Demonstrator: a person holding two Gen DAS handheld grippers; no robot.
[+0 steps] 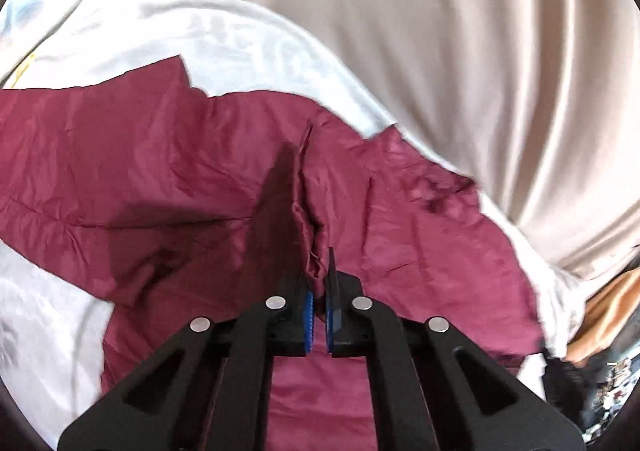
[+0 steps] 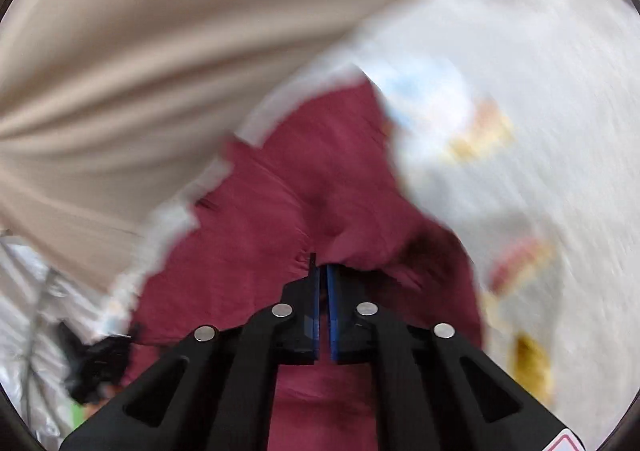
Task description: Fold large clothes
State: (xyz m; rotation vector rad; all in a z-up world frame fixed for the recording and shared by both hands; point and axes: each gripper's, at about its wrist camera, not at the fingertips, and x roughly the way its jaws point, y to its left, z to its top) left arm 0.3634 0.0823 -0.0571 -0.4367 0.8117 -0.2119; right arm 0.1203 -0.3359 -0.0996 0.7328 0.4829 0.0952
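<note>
A large maroon garment [image 1: 168, 171] lies spread and wrinkled over a white printed bedsheet [image 1: 240, 35]. My left gripper [image 1: 319, 275] is shut on a pinched ridge of the maroon cloth, which rises between its blue pads. In the right wrist view the same maroon garment [image 2: 320, 179] fills the middle, blurred by motion. My right gripper [image 2: 322, 271] is shut on a bunched edge of it, lifted above the sheet [image 2: 540, 111].
A beige curtain [image 1: 440, 31] hangs behind the bed and also shows in the right wrist view [image 2: 120, 51]. An orange cloth [image 1: 612, 307] and dark clutter [image 1: 568, 383] sit at the lower right. A black object [image 2: 100, 363] lies at the lower left.
</note>
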